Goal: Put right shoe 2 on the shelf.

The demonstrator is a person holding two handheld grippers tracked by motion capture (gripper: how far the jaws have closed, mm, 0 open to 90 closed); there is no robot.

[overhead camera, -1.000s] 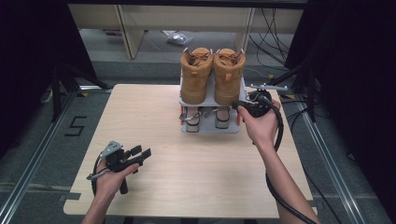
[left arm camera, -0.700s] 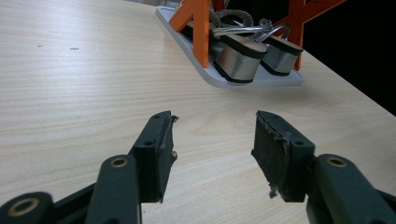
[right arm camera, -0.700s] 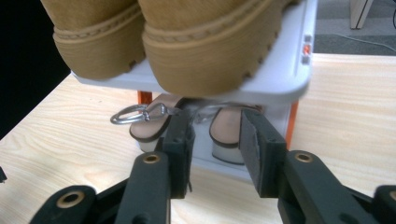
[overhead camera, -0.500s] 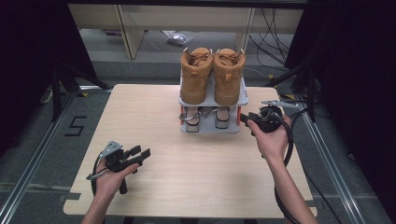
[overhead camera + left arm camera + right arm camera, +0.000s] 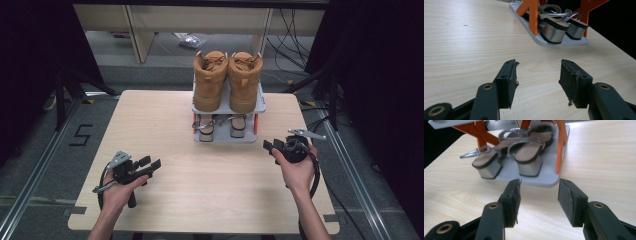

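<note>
A two-tier shoe rack [image 5: 260,106] with grey shelves and orange legs stands at the table's far middle. A pair of tan boots [image 5: 227,80] sits on its top shelf, and silver block-heeled sandals [image 5: 220,125] are on its lower shelf. My right gripper [image 5: 270,146] hovers low, to the right of the rack's front. Its jaws have just been opening and hold nothing. In the right gripper view it [image 5: 539,186] faces the sandals [image 5: 529,157] on the rack's base [image 5: 544,180]. My left gripper [image 5: 150,163] rests open and empty at the front left, facing [image 5: 539,72] the sandal heels [image 5: 554,31].
The light wooden table [image 5: 165,115] has bare surface between both grippers and the rack. Black cables [image 5: 320,125] and a metal rail lie off the right edge. Dark floor surrounds the table, with a "5" mark [image 5: 80,135] at the left.
My right gripper has come down from beside the rack's upper shelf to a low spot at the front right, with its jaws wider apart. The left gripper has stayed put.
</note>
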